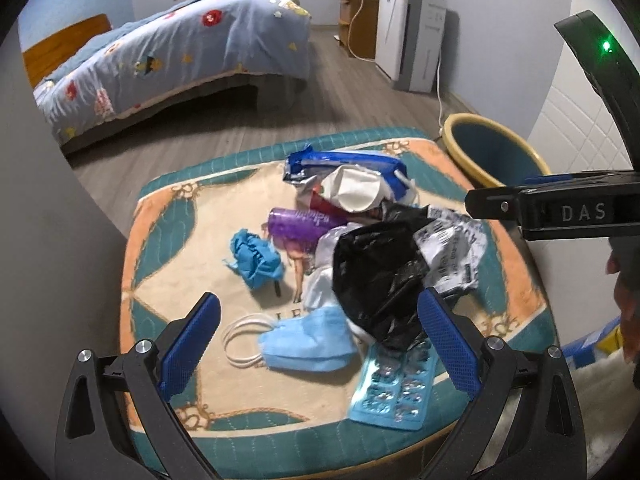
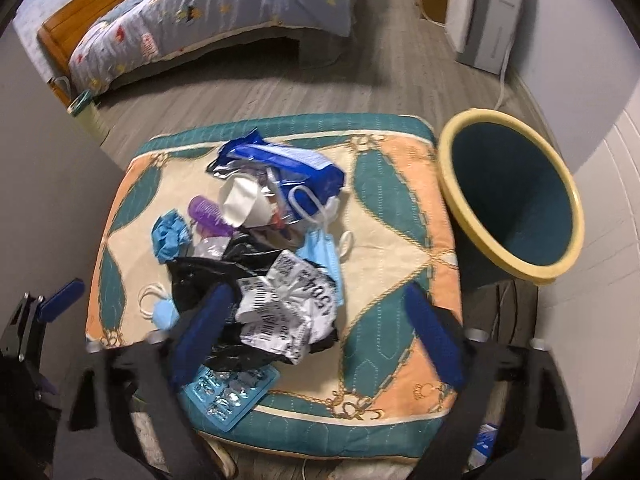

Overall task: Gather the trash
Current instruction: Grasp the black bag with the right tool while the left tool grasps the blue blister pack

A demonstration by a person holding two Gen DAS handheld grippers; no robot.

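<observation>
Left gripper (image 1: 318,338): held spread wide, nothing pinched; a blue face mask (image 1: 308,336) is seen between its fingers.
Right gripper (image 2: 320,330): also spread, empty; a crumpled printed wrapper (image 2: 286,312) and black plastic bag (image 2: 200,276) are seen between and just ahead of its fingers.
Trash pile: heaped on the cushioned surface (image 2: 396,200) ahead of both grippers.
Blister pack (image 1: 394,388): lying nearest the grippers.
Bin (image 2: 512,196): placed ahead and right of the right gripper, beside the surface.

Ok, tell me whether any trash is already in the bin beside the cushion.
No. In the right wrist view the bin shows only its bare teal inside, while the trash pile lies on the cushion.
</observation>
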